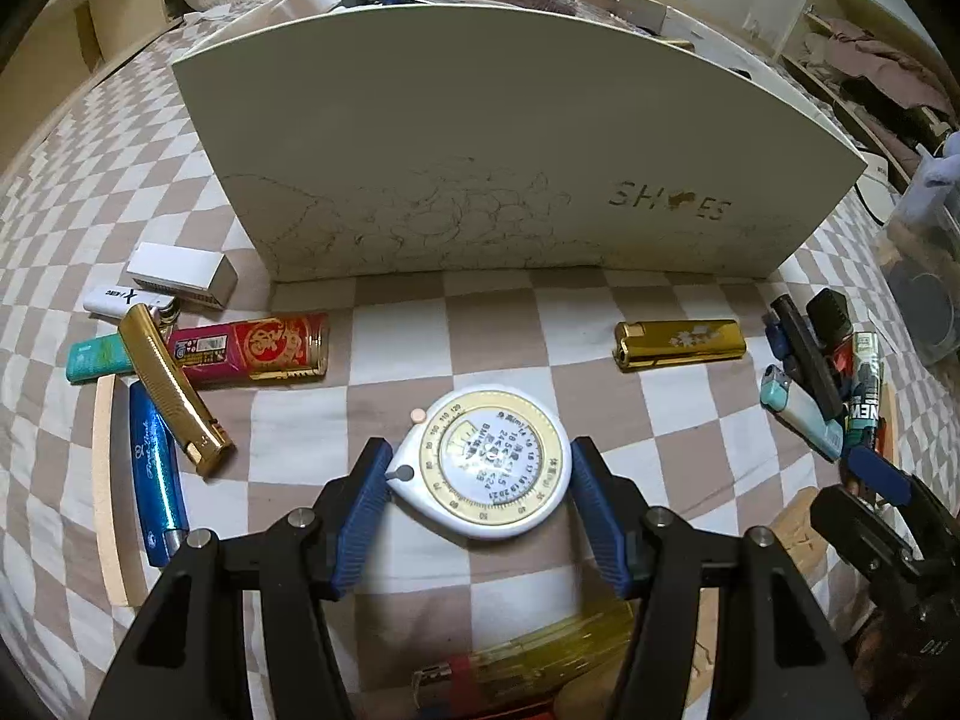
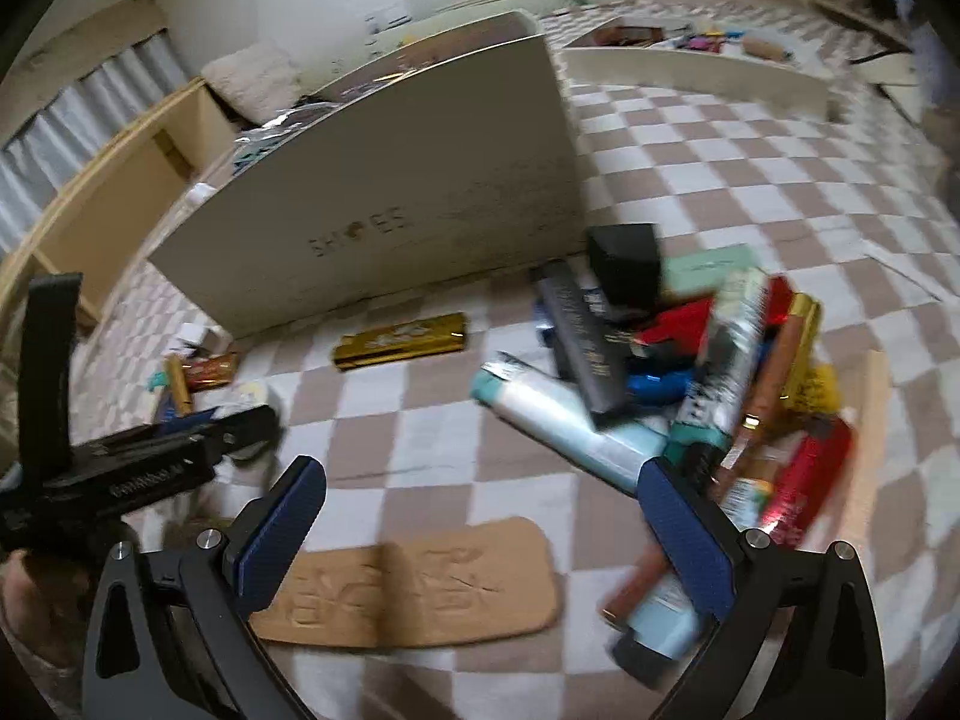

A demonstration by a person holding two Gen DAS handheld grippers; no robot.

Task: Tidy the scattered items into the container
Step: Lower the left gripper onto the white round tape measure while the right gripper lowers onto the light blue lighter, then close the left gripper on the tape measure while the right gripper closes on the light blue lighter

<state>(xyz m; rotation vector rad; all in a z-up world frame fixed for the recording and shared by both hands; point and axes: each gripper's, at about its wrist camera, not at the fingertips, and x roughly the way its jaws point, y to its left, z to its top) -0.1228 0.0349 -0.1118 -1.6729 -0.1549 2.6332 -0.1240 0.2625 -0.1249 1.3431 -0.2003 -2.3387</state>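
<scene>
Round white tape measure [image 1: 486,462], yellow-ringed dial, sits between left gripper [image 1: 477,495] pads.

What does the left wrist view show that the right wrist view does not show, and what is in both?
Only the left wrist view shows the left gripper open around the round tape measure, with a yellow lighter under it. Only the right wrist view shows the right gripper open above a tan carved board, and a second white tray far behind. Both show the white shoe box and the gold lighter lying alone before it.
</scene>
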